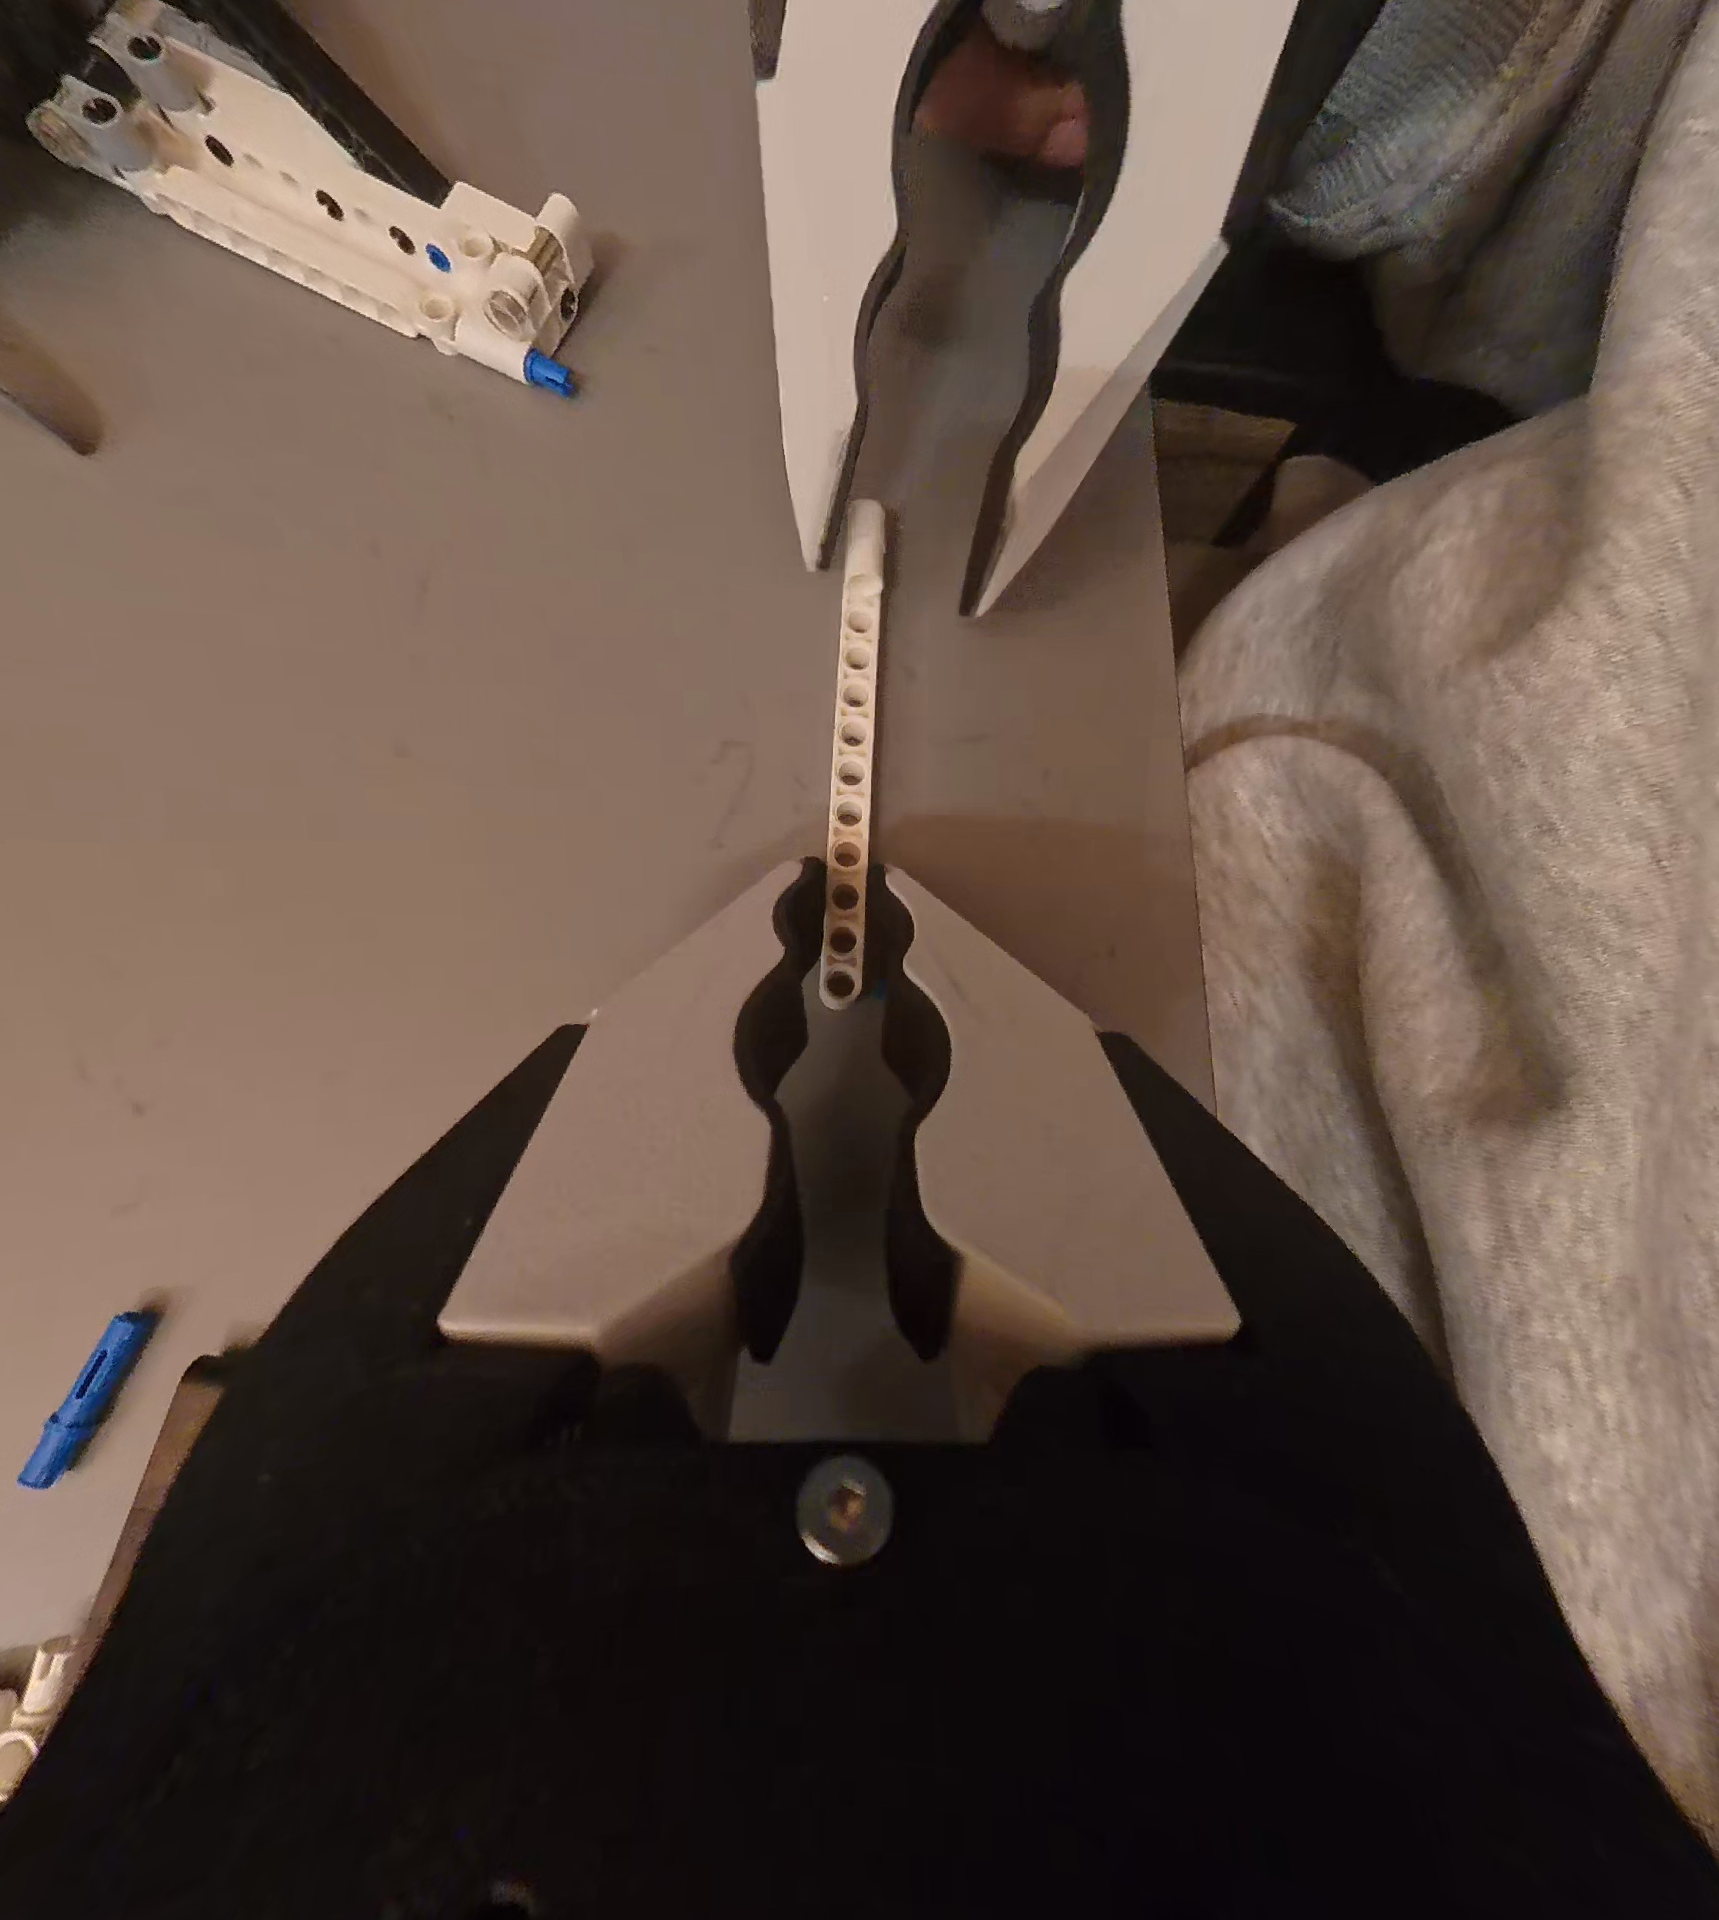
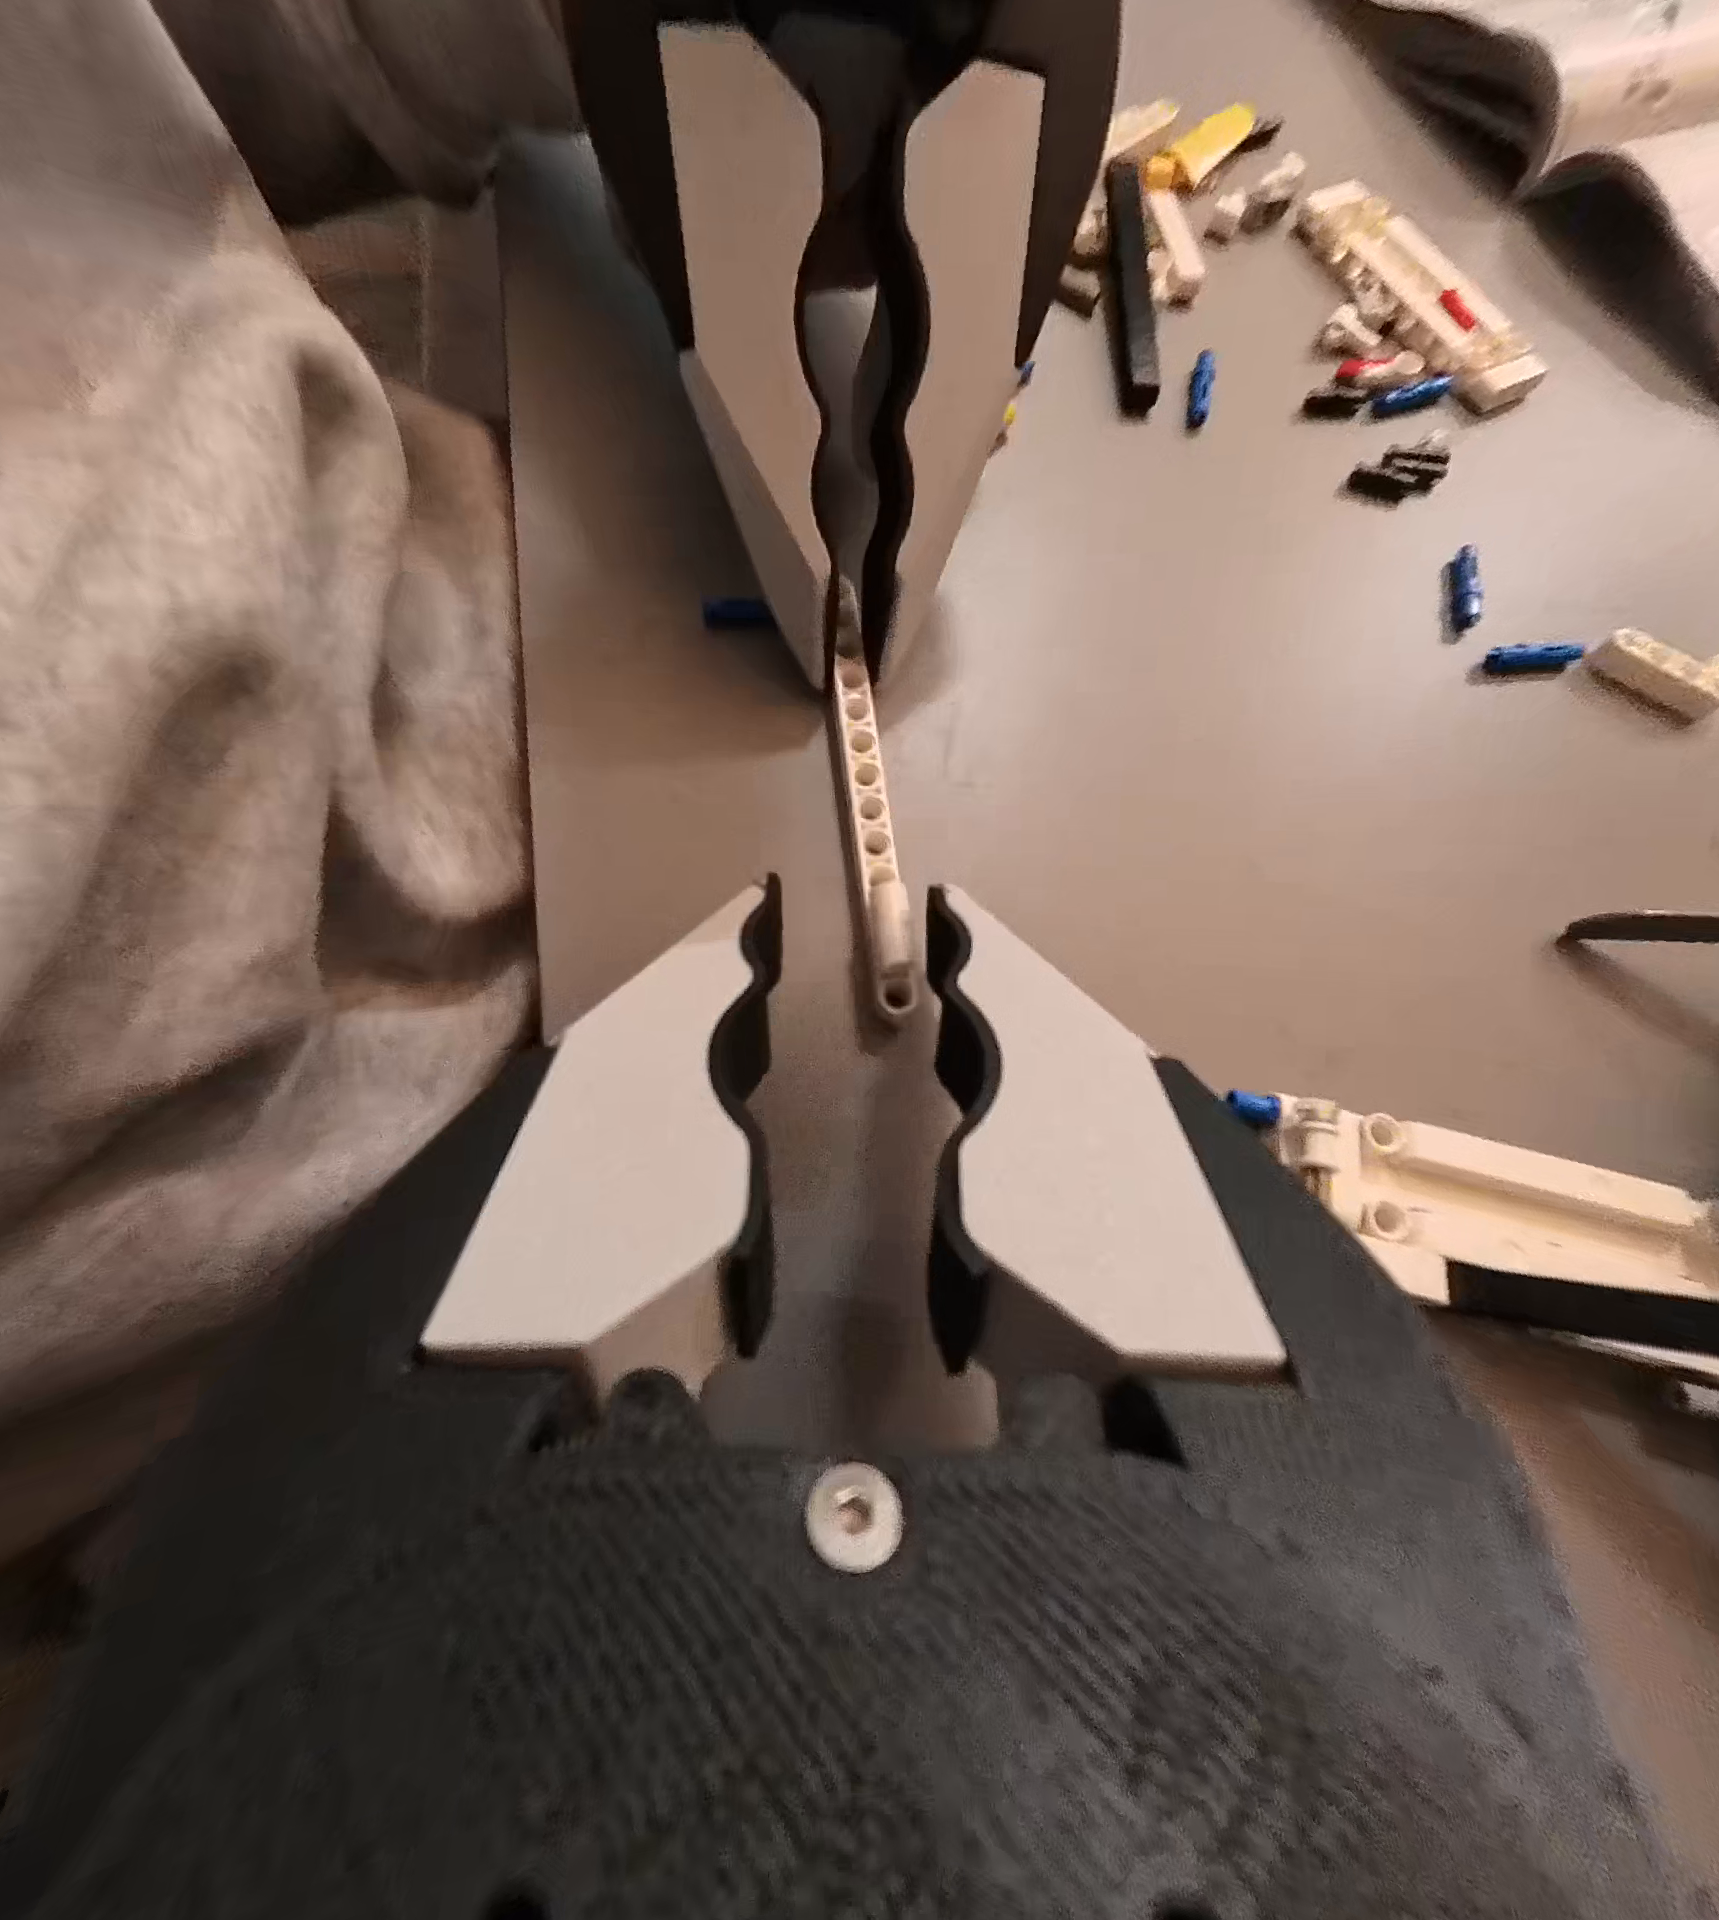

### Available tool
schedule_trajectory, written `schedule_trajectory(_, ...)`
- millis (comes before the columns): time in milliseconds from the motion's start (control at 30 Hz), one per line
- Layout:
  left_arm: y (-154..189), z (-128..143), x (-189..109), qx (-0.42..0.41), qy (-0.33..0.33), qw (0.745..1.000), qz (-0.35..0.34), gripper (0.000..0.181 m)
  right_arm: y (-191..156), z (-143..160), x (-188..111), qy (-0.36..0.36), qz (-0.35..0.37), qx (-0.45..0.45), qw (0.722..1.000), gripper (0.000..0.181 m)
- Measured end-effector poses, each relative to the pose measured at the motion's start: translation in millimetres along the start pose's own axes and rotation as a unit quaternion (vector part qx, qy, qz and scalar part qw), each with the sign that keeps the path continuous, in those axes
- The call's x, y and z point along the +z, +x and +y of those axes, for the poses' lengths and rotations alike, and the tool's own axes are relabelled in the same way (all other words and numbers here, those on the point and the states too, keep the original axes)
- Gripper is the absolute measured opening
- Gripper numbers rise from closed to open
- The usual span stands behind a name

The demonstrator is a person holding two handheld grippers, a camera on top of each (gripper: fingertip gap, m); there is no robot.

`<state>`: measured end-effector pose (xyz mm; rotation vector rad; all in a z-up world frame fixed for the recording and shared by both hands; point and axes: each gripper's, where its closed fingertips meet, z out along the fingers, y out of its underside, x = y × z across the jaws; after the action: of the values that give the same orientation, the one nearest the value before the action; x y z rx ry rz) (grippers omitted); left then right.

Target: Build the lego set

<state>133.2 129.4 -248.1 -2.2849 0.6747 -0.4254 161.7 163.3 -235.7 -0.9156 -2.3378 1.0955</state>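
Note:
A long white beam with holes (image 1: 855, 727) is held above the grey table (image 1: 419, 727). My left gripper (image 1: 847, 873) is shut on its near end. A small white connector (image 1: 867, 530) sits on its far end. My right gripper (image 1: 896, 587) faces it from the far side, open. In the right wrist view the beam (image 2: 865, 779) runs from the shut left gripper (image 2: 855, 665) to my open right gripper (image 2: 853, 888). The connector end (image 2: 893, 930) lies between the fingers, close to the right-hand one.
A partly built white assembly (image 1: 315, 197) lies on the table, also in the right wrist view (image 2: 1509, 1216). Loose bricks (image 2: 1354, 281) and blue pins (image 2: 1463, 587) are scattered beyond it. A blue pin (image 1: 91, 1392) lies near my left gripper. Grey fabric (image 1: 1509, 935) borders the table edge. There is about 6 cm between the tips of the two grippers. The blue pin (image 1: 91, 1392) is about 15 cm from my left fingertips. Look for it in the right wrist view (image 2: 1203, 388) too.

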Motion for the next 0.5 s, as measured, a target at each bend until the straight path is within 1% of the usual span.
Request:
schedule_trajectory(133,0.1,0.0,0.1,0.001,0.0,1.0,-0.001,0.007,-1.6,-5.2,-4.9,0.023,-0.023,0.007,0.999,0.016)
schedule_trajectory(200,0.1,0.0,0.2,0.0,0.0,1.0,0.0,0.007,-1.6,-7.2,-7.0,0.031,-0.026,0.008,0.999,0.005)
schedule_trajectory(233,0.1,0.0,0.2,0.0,0.0,1.0,0.0,0.007,-0.8,-6.8,-6.6,0.03,-0.024,0.009,0.999,0.006)
schedule_trajectory(333,0.1,-0.1,0.2,0.001,0.0,1.0,-0.001,0.007,0.8,-3.6,-3.4,0.016,-0.017,0.01,1.0,0.019)
schedule_trajectory(500,0.1,-0.1,0.3,0.0,0.0,1.0,0.0,0.007,2.2,-0.8,-1.2,0.005,-0.01,0.007,1.0,0.016)
